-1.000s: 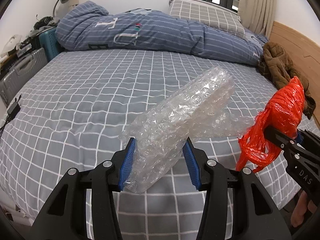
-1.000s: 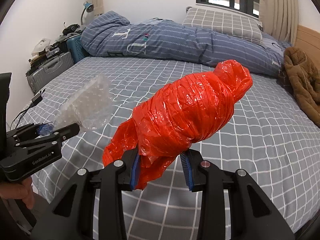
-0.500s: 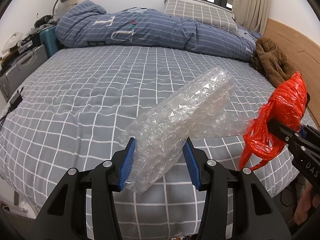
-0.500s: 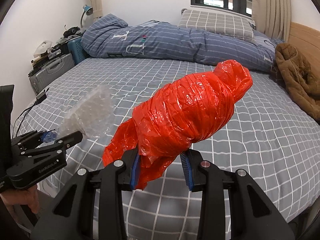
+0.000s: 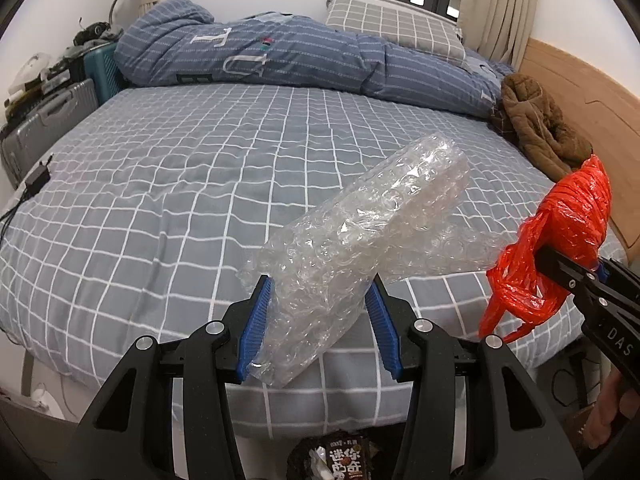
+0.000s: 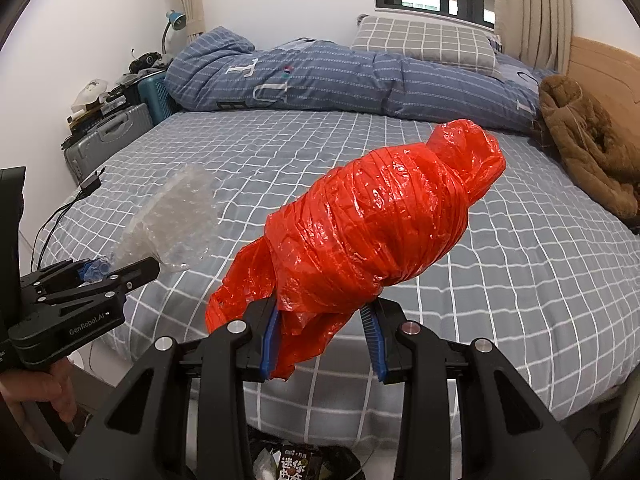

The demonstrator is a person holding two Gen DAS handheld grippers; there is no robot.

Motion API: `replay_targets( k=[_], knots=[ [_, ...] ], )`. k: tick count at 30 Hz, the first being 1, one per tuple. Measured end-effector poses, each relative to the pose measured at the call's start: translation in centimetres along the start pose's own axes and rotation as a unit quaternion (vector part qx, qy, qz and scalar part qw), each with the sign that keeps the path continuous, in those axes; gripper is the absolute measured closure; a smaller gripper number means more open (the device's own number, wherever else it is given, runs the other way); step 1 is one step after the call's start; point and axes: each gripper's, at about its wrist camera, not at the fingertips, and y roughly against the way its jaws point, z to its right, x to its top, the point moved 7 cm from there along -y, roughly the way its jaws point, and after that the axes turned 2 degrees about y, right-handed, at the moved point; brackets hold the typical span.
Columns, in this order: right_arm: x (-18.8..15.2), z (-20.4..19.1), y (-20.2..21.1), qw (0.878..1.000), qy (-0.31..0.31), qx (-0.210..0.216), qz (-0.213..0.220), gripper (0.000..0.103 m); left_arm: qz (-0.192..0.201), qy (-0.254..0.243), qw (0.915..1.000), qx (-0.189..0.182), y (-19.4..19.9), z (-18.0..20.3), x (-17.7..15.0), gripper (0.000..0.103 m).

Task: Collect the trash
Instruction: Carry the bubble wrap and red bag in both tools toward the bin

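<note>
The roll of clear bubble wrap [image 5: 360, 236] sits between the jaws of the left gripper [image 5: 320, 320], above the grey checked bed [image 5: 160, 200]. To its right, the crumpled red plastic bag [image 6: 380, 232] sits between the jaws of the right gripper [image 6: 320, 340]. Behind both, the folded blue striped duvet [image 5: 280, 60] lies across the bed's far side.

Home bedroom: checked bed [image 5: 168, 184], pillow [image 5: 392, 28], duvet [image 5: 280, 60], suitcases [image 5: 52, 120].

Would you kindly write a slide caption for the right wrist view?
Right gripper clamps a red plastic bag bundle above the checked bed; left gripper holds bubble wrap.
</note>
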Motion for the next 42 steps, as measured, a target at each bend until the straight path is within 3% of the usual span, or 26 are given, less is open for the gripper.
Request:
replay_targets(
  k=[25, 42],
  knots=[
    [-8.0, -1.6, 5.1, 1.0, 0.001, 0.008, -0.029, 0.069, -0.022, 0.0, 0.9997, -0.013, 4.8, 1.5, -7.9, 0.056],
    [-13.6, -2.7, 6.7, 0.997, -0.009, 0.013, -0.074, 0.069, -0.073, 0.012, 0.9972, -0.009, 6.6, 1.4, -14.4, 0.056]
  ],
)
